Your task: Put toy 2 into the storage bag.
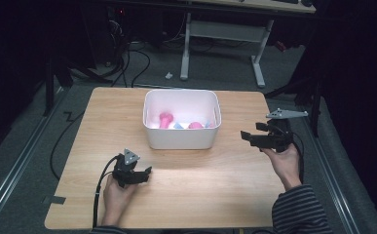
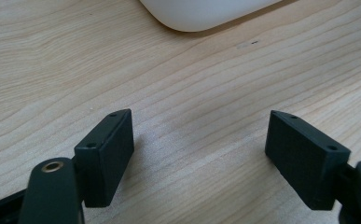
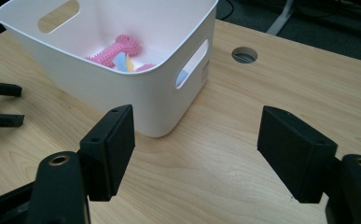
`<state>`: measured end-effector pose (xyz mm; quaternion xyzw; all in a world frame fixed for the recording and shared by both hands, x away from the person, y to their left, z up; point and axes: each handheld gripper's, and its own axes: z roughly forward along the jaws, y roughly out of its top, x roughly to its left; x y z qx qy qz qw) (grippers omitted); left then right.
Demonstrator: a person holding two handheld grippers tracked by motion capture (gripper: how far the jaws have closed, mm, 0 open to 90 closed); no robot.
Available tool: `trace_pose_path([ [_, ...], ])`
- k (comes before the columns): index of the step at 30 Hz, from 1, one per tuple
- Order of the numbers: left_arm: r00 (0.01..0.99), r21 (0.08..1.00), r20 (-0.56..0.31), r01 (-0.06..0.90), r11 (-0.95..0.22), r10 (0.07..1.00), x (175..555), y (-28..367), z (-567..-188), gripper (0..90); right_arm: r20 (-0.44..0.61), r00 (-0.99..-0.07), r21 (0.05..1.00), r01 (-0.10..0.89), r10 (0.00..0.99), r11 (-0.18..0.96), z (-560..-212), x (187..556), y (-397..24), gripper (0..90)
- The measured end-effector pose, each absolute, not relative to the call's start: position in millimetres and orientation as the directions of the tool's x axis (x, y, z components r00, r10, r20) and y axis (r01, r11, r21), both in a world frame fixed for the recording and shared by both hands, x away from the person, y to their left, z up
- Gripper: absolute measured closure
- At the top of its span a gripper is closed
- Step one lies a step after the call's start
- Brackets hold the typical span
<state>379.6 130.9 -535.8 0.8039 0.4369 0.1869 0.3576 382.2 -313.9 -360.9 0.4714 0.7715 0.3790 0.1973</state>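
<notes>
The room is dark around a light wooden table (image 1: 200, 195) with a round cable hole (image 3: 244, 55). It stands on grey carpet (image 1: 25, 136). Behind it is a white-legged desk (image 1: 225, 34), with black cables (image 1: 137, 63) on the floor.

We find no text, label, brand, number or sign that we can read anywhere: the white plastic bin (image 1: 181, 139), the light wooden tabletop (image 1: 200, 180) and the black two-jaw grippers all show plain, unmarked surfaces to us.
</notes>
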Motion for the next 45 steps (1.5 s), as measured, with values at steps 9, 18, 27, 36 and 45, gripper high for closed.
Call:
trace_pose_path([
  [9, 0.549, 0.738, -0.012, 0.569, -0.363, 0.836, 380, 131, -536, 24.0, 0.028, -0.477, 0.775, 0.566, 0.878, 0.282, -364, 363, -317, 27.9],
  [18, 0.549, 0.738, -0.012, 0.569, -0.363, 0.836, 380, 131, -536, 24.0, 0.023, -0.495, 0.785, 0.547, 0.869, 0.291, -369, 345, -311, 28.9],
  [27, 0.548, 0.738, -0.012, 0.569, -0.362, 0.836, 380, 131, -536, 24.0, 0.056, -0.477, 0.796, 0.552, 0.877, 0.249, -387, 330, -316, 29.4],
  [36, 0.548, 0.738, -0.012, 0.569, -0.363, 0.836, 380, 131, -536, 24.0, 0.098, -0.458, 0.802, 0.562, 0.883, 0.203, -413, 325, -317, 31.2],
  [45, 0.548, 0.739, -0.012, 0.569, -0.362, 0.836, 380, 131, -536, 24.0, 0.128, -0.447, 0.788, 0.588, 0.886, 0.182, -439, 328, -313, 31.5],
])
